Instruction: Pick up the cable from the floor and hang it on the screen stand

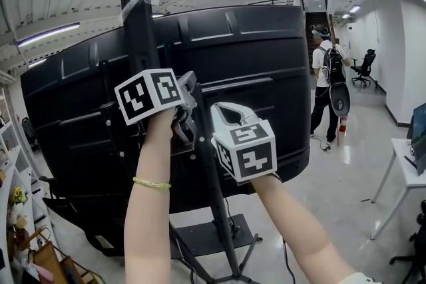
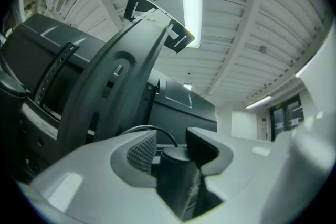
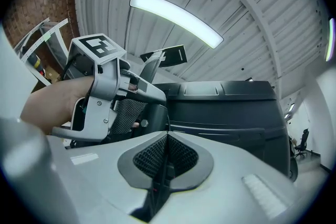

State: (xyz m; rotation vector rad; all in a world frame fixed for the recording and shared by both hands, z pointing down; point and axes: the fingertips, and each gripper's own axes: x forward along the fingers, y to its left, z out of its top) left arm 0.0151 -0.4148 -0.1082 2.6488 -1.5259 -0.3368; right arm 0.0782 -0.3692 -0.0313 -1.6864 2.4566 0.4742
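The back of the big black screen point(image 1: 266, 76) on its stand pole point(image 1: 141, 30) fills the head view. Both grippers are raised against it. My left gripper point(image 1: 186, 106) sits at the pole. In the left gripper view its jaws point(image 2: 170, 144) stand apart with a dark round piece point(image 2: 176, 170) between them, and a thin black cable point(image 2: 157, 129) arcs just behind. I cannot tell whether the pads touch that piece. My right gripper point(image 1: 219, 111) is beside it, to the right; its pads point(image 3: 178, 157) meet and the gripper point(image 3: 167, 157) is shut.
A person with a backpack point(image 1: 327, 76) stands behind the screen at the right, near an office chair point(image 1: 363, 68). A white table point(image 1: 406, 156) is at the far right, cluttered shelves point(image 1: 13, 209) at the far left. The stand's base point(image 1: 206, 236) lies below my arms.
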